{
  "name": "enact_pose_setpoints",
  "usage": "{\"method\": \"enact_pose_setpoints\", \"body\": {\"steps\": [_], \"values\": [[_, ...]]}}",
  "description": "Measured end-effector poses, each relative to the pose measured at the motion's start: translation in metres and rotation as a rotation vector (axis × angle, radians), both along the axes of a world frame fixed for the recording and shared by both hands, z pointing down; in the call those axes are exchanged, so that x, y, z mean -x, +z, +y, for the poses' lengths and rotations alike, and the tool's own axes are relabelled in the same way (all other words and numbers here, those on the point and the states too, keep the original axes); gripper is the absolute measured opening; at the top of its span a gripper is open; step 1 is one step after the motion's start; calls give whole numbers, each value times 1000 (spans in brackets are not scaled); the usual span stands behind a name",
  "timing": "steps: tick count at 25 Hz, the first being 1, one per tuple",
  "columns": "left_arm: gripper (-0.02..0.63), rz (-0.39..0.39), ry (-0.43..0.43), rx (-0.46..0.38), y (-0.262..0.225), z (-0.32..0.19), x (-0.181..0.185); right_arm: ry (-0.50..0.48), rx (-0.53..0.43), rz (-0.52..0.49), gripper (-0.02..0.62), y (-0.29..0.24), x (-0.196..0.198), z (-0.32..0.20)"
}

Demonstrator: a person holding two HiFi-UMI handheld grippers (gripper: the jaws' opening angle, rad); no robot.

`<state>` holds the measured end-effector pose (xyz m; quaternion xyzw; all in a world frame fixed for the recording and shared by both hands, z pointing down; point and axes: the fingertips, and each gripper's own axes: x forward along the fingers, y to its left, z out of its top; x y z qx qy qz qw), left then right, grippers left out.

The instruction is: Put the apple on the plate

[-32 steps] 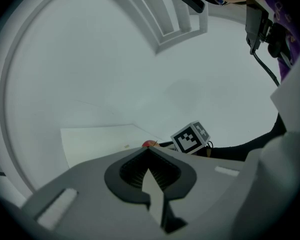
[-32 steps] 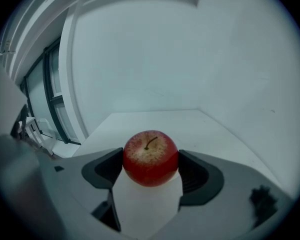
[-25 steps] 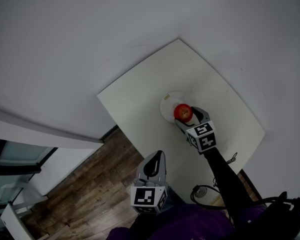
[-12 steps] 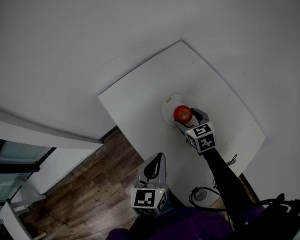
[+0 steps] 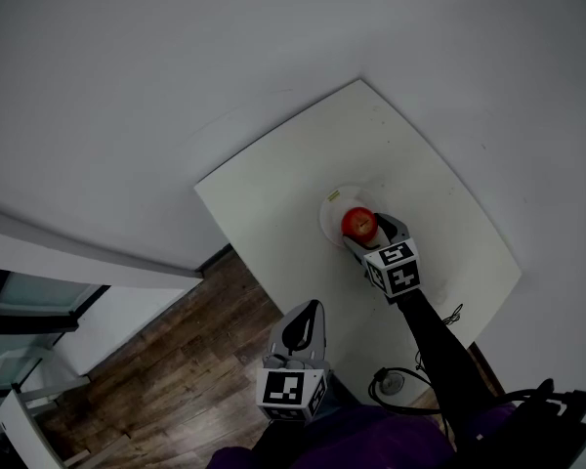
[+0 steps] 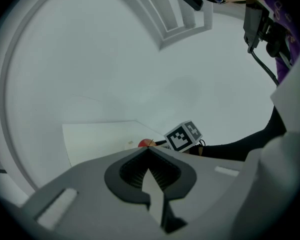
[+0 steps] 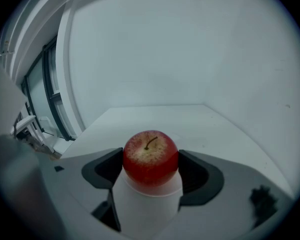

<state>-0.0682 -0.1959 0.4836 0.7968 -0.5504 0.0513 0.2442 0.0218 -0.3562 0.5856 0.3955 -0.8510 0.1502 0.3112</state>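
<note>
Open tabletop (image 5: 273,203) L + far side of plate (image 5: 330,204); R tongs (image 5: 361,229) w/ apple (image 5: 356,222) block near side.

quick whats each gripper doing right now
left gripper: shut, empty
right gripper: shut on the apple

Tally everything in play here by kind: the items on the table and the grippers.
apple: 1 (red, held between the right gripper's fingers)
plate: 1 (white)
grippers: 2 (left gripper, right gripper)
Total: 4
</note>
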Motion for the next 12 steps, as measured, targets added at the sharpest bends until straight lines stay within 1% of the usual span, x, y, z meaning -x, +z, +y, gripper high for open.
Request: {"method": "enact_pose_setpoints", "body": {"steps": [6,12], "values": [[6,-7,-4,3,3,-1,2,-6,5,-10,362,4,3,-1],[6,-5,-2,1,3,0,2,8,7,-27,362,2,1,-1]]}}
